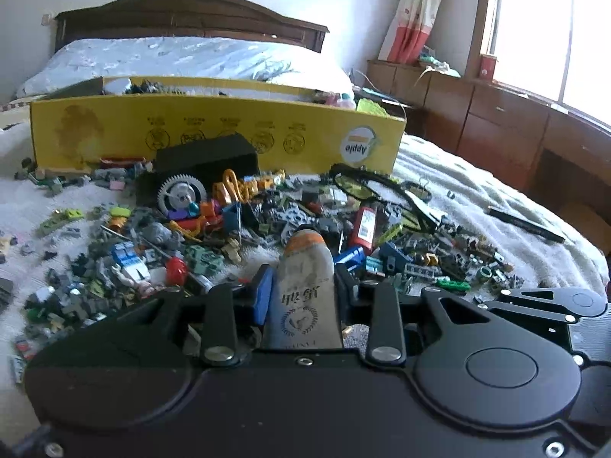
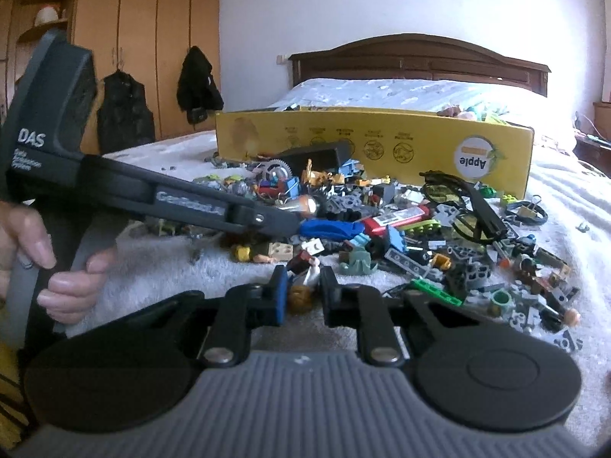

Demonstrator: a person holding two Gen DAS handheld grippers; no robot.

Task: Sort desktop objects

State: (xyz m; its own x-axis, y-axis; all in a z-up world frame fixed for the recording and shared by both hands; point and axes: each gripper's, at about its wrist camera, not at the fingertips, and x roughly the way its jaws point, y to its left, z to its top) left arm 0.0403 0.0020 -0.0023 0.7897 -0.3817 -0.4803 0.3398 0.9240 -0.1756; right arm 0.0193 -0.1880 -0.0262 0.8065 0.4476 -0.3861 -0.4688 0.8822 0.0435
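We judge the sorting barely begun. Our left gripper (image 1: 303, 278) has its jaws closed on a worn white squeeze tube with an orange neck (image 1: 305, 286). Our right gripper (image 2: 301, 290), jaws narrowed, pinches a small toy figure with a brown head (image 2: 303, 286). The heap of mixed plastic bricks and odds (image 1: 214, 236) sprawls at twelve o'clock; the yellow cardboard box (image 1: 214, 133) stands beyond it, holding little that we can see.
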